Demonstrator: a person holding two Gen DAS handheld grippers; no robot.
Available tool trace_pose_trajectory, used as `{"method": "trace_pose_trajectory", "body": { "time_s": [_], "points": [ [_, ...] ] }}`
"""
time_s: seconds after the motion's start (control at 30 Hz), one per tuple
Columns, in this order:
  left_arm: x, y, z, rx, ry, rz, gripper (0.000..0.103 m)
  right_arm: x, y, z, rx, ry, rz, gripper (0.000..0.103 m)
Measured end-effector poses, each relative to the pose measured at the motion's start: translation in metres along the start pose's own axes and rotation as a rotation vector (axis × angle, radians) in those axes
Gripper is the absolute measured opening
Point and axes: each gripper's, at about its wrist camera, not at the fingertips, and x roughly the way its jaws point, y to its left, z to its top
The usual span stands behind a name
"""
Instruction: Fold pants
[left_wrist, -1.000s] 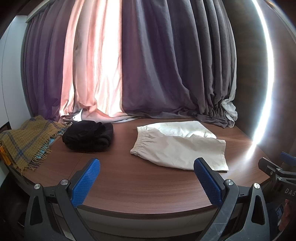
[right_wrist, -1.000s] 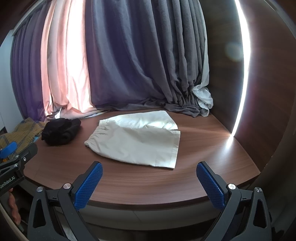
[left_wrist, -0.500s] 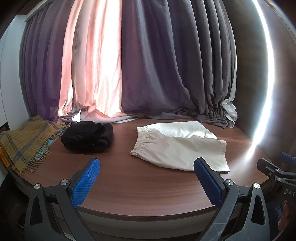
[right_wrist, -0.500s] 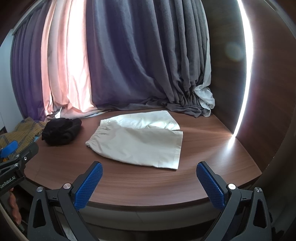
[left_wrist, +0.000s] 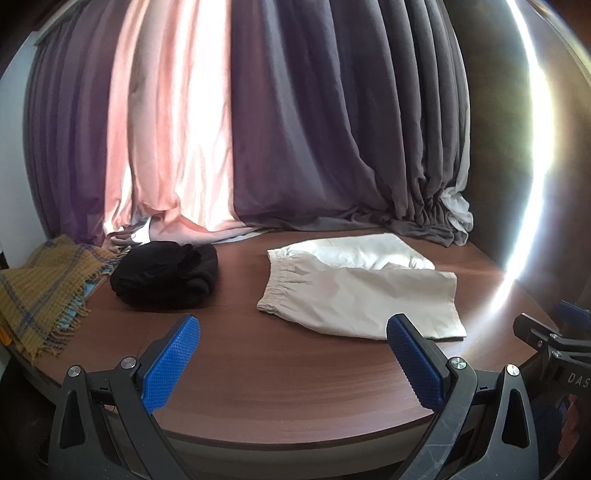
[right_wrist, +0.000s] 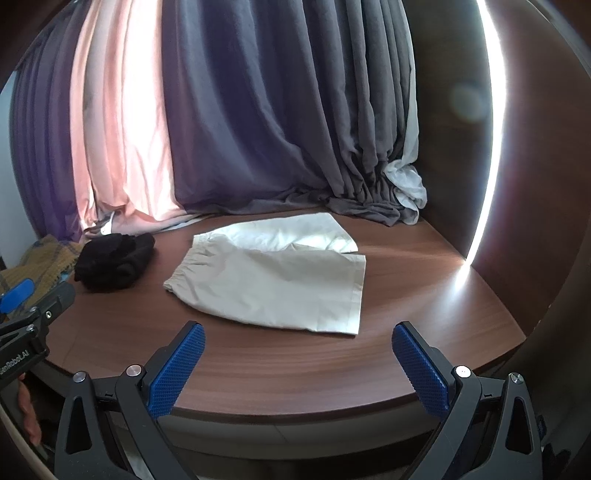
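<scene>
Dark wooden tabletop (left_wrist: 295, 373) is filling the lower half of both wrist views, with heavy purple-grey curtains (left_wrist: 314, 129) hanging behind it and pooling on its far edge. Left gripper (left_wrist: 293, 356) is hovering over the near edge of the table with its two blue-padded fingers (left_wrist: 171, 363) spread wide apart, holding nothing. Right gripper (right_wrist: 299, 363) is hovering likewise, its blue fingers (right_wrist: 177, 369) also spread wide and gripping nothing.

Cream shorts (left_wrist: 354, 284) are lying flat on the table beyond the fingertips, apart from them, with the elastic waistband pointing left and the leg hems pointing right. In the left wrist view the shorts are sitting ahead and toward the right finger, whose tip is overlapping their near hem in the picture. In the right wrist view the shorts (right_wrist: 277, 280) are lying straight ahead, between the two fingers' lines and farther out.

Left of the shorts, a bundled black garment (left_wrist: 166, 275) is resting on the table, and farther left a mustard plaid fringed blanket (left_wrist: 44, 288) is draping over the table's edge.
</scene>
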Motion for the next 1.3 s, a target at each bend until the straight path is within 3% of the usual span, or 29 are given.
{"method": "trace_pose_trajectory", "body": {
  "time_s": [0.2, 0.67, 1.0, 1.3],
  "points": [
    [0.037, 0.004, -0.007, 0.087, 0.030, -0.055, 0.103, 0.032, 0.006, -0.008, 0.020, 0.052, -0.031, 0.102],
    [0.150, -0.005, -0.017, 0.408, 0.094, -0.206, 0.097, 0.123, 0.030, -0.026, -0.036, 0.144, -0.184, 0.102],
    [0.215, -0.018, -0.038, 0.508, 0.172, -0.290, 0.089, 0.172, 0.033, -0.032, -0.042, 0.203, -0.264, 0.101],
    [0.243, -0.034, -0.050, 0.596, 0.209, -0.321, 0.087, 0.199, 0.020, -0.040, -0.008, 0.246, -0.338, 0.099]
  ]
}}
